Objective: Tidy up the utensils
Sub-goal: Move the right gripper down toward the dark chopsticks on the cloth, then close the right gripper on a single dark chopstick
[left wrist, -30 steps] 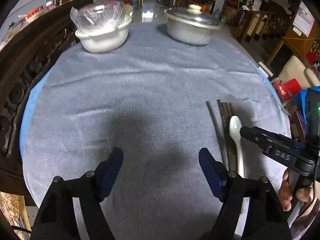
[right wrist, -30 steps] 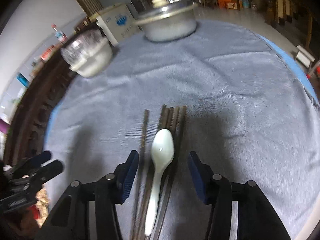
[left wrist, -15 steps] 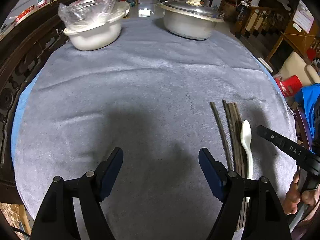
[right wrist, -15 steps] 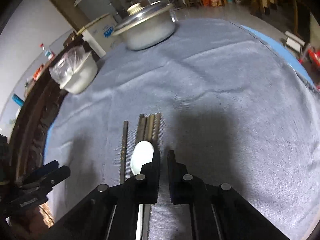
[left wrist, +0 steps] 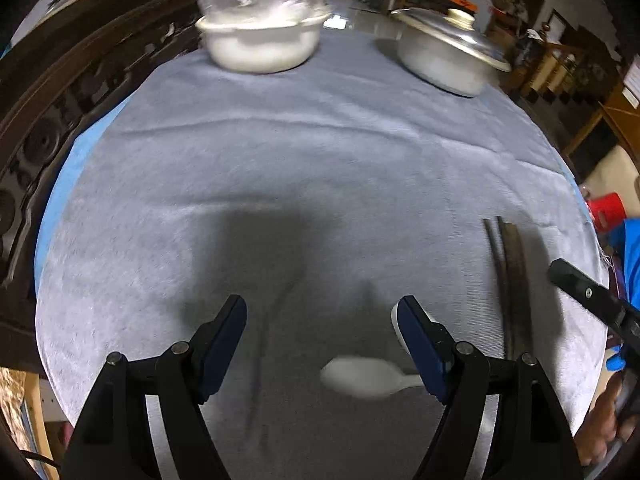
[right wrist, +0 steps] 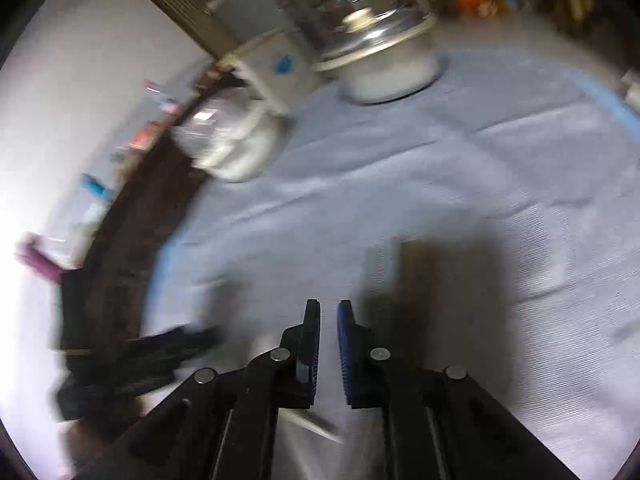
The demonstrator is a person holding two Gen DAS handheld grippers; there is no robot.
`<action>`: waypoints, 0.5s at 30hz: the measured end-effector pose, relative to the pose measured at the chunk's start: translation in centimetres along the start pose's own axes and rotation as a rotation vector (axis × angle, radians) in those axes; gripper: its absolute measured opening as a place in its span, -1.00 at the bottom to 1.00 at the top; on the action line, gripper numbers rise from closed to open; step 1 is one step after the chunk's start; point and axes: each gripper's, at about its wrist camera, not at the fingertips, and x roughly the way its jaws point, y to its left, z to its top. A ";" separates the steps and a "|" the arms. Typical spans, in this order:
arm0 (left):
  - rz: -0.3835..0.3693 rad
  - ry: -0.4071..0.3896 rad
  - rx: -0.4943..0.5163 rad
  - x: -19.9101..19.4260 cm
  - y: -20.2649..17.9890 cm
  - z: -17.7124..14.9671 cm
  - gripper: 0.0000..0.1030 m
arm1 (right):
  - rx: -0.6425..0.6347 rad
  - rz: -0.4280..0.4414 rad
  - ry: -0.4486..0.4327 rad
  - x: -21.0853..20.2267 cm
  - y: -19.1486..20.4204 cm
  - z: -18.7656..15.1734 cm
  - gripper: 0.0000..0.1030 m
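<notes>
A white ceramic spoon [left wrist: 366, 376] lies blurred on the grey cloth between my left gripper's fingers, close to the right one. My left gripper [left wrist: 320, 332] is open and empty above it. Dark chopsticks [left wrist: 510, 276] lie in a bundle on the right of the cloth. My right gripper [right wrist: 328, 324] has its jaws nearly together with a narrow gap; nothing shows between the tips. A pale handle-like sliver [right wrist: 312, 424] shows under its fingers, blurred. In the right wrist view the chopsticks [right wrist: 414, 276] lie just beyond the tips.
A white bowl covered with plastic wrap [left wrist: 260, 36] and a lidded metal pot [left wrist: 444, 56] stand at the far side of the grey cloth [left wrist: 320, 152]. A dark carved wooden rail [left wrist: 60, 112] borders the left. The table edge curves close on the right.
The spoon has left the chopstick bundle and now lies crosswise in front of my left gripper. My right gripper has swung left and up; its view is motion-blurred.
</notes>
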 end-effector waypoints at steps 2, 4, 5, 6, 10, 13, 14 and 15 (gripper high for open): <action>-0.011 0.010 -0.012 0.2 0.5 -0.4 0.53 | -0.014 -0.060 0.058 0.6 -0.5 0.0 -0.75; -0.023 0.018 -0.026 0.2 0.9 -1.0 0.53 | -0.025 -0.089 0.098 0.9 -1.0 -0.2 -0.48; -0.032 0.021 -0.041 0.1 1.3 -1.4 0.53 | -0.028 -0.102 0.108 1.0 -1.2 -0.3 -0.37; -0.040 0.024 -0.051 0.0 1.6 -1.7 0.53 | -0.031 -0.112 0.112 0.9 -1.7 -0.5 -0.05; -0.052 0.057 -0.071 -0.8 2.3 -3.5 0.53 | -0.047 -0.119 0.075 0.4 -2.1 -0.6 0.18; -0.070 0.082 -0.097 -1.6 2.3 -4.9 0.53 | -0.014 -0.127 0.054 0.1 -3.2 -0.4 0.03; -0.086 0.096 -0.110 -1.7 2.1 -5.3 0.53 | -0.001 -0.140 0.049 0.3 -3.6 -0.3 -0.08; -0.098 0.105 -0.121 -1.6 2.1 -5.3 0.53 | 0.006 -0.149 0.054 0.6 -3.8 -0.1 -0.23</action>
